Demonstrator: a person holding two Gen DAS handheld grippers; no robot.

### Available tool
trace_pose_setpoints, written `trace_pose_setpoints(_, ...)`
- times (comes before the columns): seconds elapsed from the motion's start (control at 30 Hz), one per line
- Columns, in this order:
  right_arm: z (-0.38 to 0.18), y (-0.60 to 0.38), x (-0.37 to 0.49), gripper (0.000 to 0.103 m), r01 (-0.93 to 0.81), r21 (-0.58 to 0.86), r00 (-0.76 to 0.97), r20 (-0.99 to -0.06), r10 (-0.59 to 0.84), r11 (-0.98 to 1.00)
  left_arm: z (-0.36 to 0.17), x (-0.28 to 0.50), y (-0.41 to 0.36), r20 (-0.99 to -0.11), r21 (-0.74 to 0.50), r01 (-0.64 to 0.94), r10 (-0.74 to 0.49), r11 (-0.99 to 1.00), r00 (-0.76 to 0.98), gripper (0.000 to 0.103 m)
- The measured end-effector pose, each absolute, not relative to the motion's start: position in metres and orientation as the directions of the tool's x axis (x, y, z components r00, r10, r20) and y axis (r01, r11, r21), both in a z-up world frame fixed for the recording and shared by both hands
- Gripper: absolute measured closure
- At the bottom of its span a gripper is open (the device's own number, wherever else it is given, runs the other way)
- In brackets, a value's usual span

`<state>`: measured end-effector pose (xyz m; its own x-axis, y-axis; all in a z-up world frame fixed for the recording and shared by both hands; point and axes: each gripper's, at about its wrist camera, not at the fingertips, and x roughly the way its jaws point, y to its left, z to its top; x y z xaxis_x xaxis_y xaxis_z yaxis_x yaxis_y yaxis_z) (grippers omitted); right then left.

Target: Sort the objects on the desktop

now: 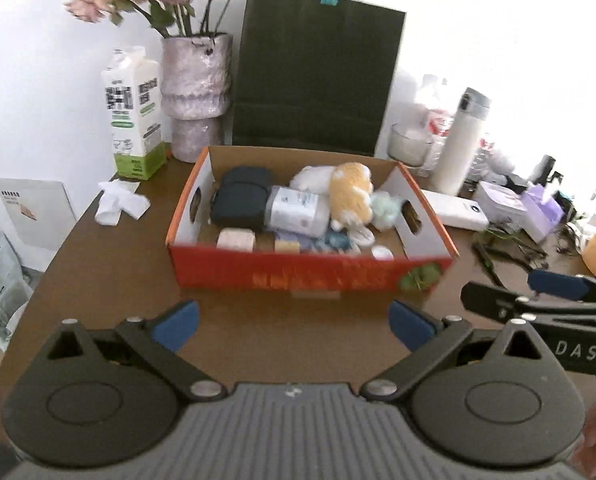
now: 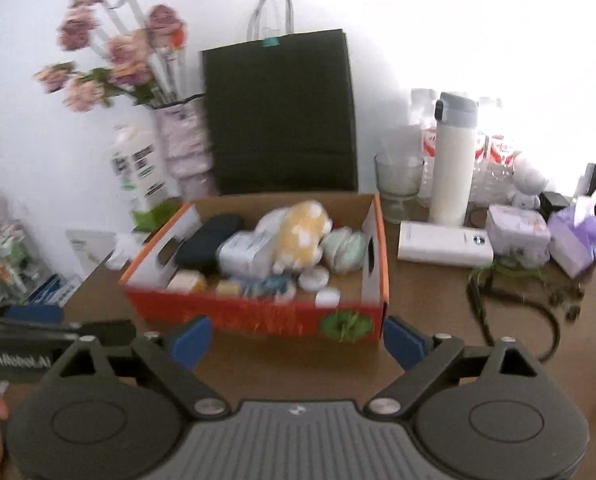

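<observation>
At nine o'clock, the left gripper is hanging with jaws spread wide, gripping nothing. At twelve o'clock, the filled red box is sitting on the brown desk. At three o'clock, the right gripper is likewise gaping empty.

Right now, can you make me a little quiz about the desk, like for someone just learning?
1. True or false: the left gripper holds something.
2. What stands right behind the cardboard box? A) dark paper bag B) white thermos C) milk carton
3. Fill in: the yellow plush toy lies ___ the box.

Key: 1 false, both it and the right gripper are open and empty. 2 A. 3 inside.
</observation>
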<state>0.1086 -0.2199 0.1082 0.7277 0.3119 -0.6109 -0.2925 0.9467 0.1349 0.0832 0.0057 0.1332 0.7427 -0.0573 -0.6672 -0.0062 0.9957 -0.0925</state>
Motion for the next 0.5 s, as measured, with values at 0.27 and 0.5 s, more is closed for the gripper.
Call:
trace_pose_setpoints(0.27,0.05,-0.252,-0.014,0.004,-0.274,0.148,0.767,-0.562,0.309,0.95,0.085,-0.048,-0.015,-0.539,-0.016,0.002,-0.01,1.0,0.842,0.0)
trace_pose_setpoints(0.5,0.012,-0.259,-0.096,0.003,-0.21,0.065,0.841,-0.497,0.214,0.975,0.051,-0.125,-0.024,-0.458,0.025,0.045,-0.028,0.999,0.888,0.0)
